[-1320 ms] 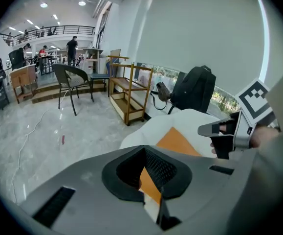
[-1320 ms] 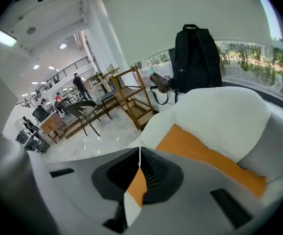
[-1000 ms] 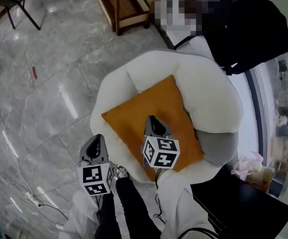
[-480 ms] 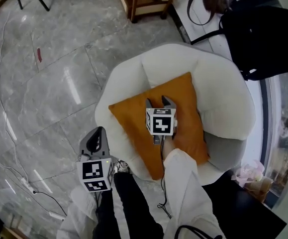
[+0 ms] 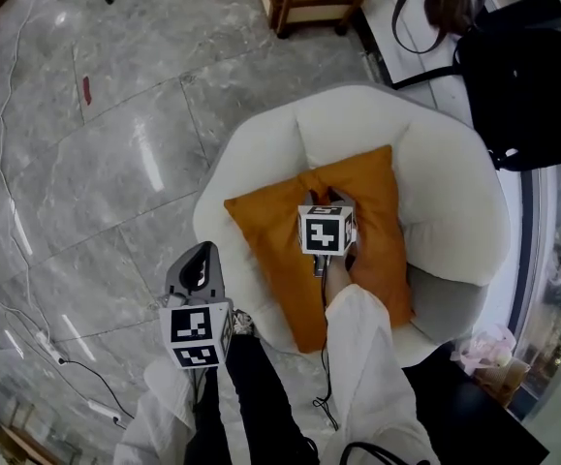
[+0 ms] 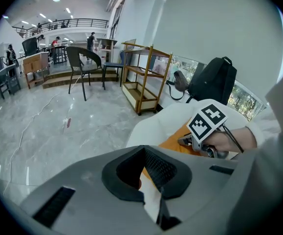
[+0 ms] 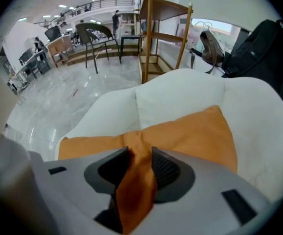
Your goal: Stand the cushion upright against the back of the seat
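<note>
Reading the chair (image 5: 445, 201) first: its back (image 5: 358, 124) curves round the far side, beyond the cushion (image 5: 270, 250), which lies flat on the seat with its far corner against that back. Right tool (image 5: 325, 200) is on the cushion's middle; its jaws have just been closing and pinch a ridge of fabric. The back is straight ahead of it, so I'd tip the near edge up and away. Left tool (image 5: 198, 260) hangs over the floor front-left, jaws slightly apart, empty, the farther arm.
</note>
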`<action>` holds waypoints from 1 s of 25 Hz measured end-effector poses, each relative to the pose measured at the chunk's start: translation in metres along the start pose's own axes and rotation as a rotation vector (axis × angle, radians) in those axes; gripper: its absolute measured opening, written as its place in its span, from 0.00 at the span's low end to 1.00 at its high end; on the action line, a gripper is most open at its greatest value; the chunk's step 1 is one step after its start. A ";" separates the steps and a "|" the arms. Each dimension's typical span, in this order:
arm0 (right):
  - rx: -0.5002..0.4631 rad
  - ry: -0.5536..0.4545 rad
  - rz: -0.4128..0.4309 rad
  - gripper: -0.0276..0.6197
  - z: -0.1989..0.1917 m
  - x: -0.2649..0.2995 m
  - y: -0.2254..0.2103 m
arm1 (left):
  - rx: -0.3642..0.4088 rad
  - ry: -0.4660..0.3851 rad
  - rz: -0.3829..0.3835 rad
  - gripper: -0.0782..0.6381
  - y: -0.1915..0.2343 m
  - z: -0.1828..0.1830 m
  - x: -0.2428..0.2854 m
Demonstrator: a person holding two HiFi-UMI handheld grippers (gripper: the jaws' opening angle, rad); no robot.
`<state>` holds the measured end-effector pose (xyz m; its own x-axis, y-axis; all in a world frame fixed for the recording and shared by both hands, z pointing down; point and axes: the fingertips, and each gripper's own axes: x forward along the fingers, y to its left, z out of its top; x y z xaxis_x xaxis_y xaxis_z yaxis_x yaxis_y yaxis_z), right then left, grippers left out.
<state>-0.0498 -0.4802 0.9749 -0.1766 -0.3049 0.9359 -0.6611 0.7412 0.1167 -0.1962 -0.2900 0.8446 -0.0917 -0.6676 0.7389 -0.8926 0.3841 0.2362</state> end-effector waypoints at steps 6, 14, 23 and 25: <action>-0.023 -0.010 0.021 0.14 0.001 -0.014 0.002 | 0.010 0.004 -0.015 0.10 -0.007 0.001 -0.006; 0.125 -0.161 0.083 0.14 0.011 -0.067 0.004 | 0.017 0.002 -0.024 0.10 -0.007 0.005 -0.020; 0.208 -0.363 0.095 0.14 0.013 -0.171 0.007 | 0.037 -0.011 -0.079 0.10 -0.028 0.020 -0.048; 0.238 -0.411 0.056 0.14 0.015 -0.195 -0.005 | 0.054 -0.030 -0.095 0.10 -0.035 0.031 -0.057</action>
<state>-0.0230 -0.4330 0.7866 -0.4591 -0.5152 0.7238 -0.7823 0.6205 -0.0546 -0.1734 -0.2853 0.7743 -0.0177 -0.7187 0.6951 -0.9202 0.2837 0.2698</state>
